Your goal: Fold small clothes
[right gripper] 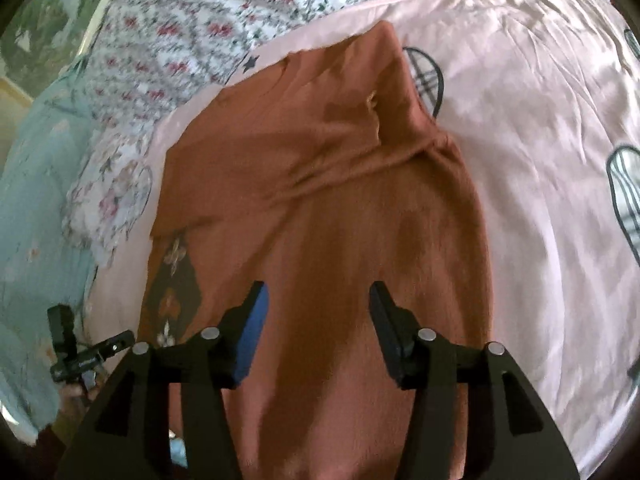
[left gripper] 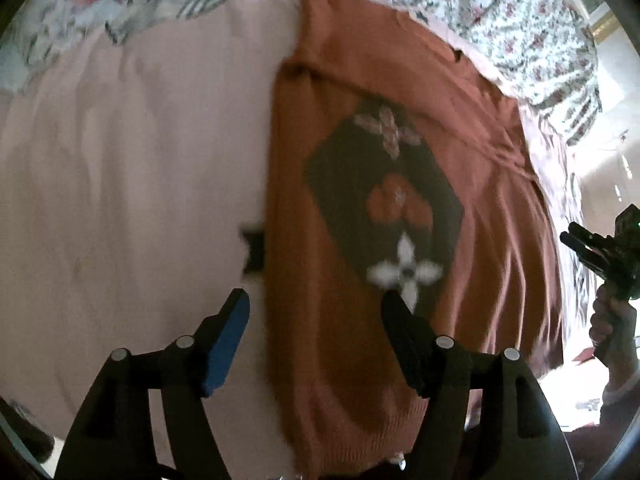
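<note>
While my left gripper [left gripper: 316, 320] hangs with jaws apart and empty over the rust sweater [left gripper: 400, 184] lying on the pink sheet [left gripper: 120, 160], I judge a square grip on its straight side edge best. Only this view shows the dark diamond motif [left gripper: 384, 196] whole. My right gripper [right gripper: 318, 312], likewise apart and empty, alone shows the folded-over sleeve [right gripper: 360, 120].

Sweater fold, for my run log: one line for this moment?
sweater: flat on pink sheet | left tongs: open, empty | right tongs: open, empty
</note>
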`<state>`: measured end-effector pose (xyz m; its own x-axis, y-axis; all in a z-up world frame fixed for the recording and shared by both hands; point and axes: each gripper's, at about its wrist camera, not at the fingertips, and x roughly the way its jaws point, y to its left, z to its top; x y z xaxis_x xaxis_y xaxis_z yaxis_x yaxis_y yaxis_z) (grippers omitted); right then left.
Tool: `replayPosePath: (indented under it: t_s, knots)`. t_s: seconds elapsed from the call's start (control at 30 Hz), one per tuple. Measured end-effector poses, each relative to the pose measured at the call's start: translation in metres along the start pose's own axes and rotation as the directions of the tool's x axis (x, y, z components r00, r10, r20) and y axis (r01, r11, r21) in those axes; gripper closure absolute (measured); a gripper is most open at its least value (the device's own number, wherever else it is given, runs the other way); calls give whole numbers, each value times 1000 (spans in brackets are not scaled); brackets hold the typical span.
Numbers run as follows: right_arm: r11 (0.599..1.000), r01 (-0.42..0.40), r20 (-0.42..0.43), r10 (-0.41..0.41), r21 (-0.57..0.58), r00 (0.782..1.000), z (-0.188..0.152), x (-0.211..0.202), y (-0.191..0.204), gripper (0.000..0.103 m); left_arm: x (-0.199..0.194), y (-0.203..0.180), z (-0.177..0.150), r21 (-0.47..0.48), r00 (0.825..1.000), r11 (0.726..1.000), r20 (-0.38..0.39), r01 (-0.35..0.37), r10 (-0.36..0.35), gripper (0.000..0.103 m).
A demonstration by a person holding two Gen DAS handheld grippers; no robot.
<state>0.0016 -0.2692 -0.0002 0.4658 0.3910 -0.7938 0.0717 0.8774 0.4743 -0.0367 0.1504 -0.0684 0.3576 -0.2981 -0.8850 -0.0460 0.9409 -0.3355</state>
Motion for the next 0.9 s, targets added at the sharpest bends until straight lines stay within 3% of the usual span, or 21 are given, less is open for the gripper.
replayPosePath:
  t_s: [0.2, 0.47, 0.63, 0.77, 0.8, 0.83, 0.87, 0.9]
  knots:
    - [1000, 10, -33, -10, 14, 999, -38, -19, -16, 49, 7, 10, -43, -69, 994, 993, -46, 96, -100, 34]
    - [994, 62, -36, -59, 89, 998, -83, -58, -55, 49, 6, 23, -64, -140, 976, 968, -35, 207, -214, 35]
    - [991, 46, -50, -40, 128, 998, -114, -62, -66, 49, 6, 24, -64, -118, 971, 967, -57, 226, -233, 35]
    - [989, -25, -62, 34, 147, 997, -131, -50, -65, 49, 9, 18, -65, -74, 972, 973, -73, 217, -222, 37]
    - [988, -48, -63, 58, 148, 996, -133, -46, -63, 49, 9, 16, -65, -60, 974, 975, -71, 213, -217, 51]
    - [987, -63, -67, 73, 146, 995, -134, -42, -60, 50, 11, 15, -64, -41, 974, 977, -75, 210, -213, 77]
    - [988, -65, -70, 76, 141, 995, -135, -39, -59, 56, 14, 12, -63, -23, 975, 979, -90, 203, -205, 88]
    - [989, -64, -83, 76, 135, 994, -135, -35, -57, 77, 16, 12, -63, -20, 974, 980, -101, 199, -200, 92]
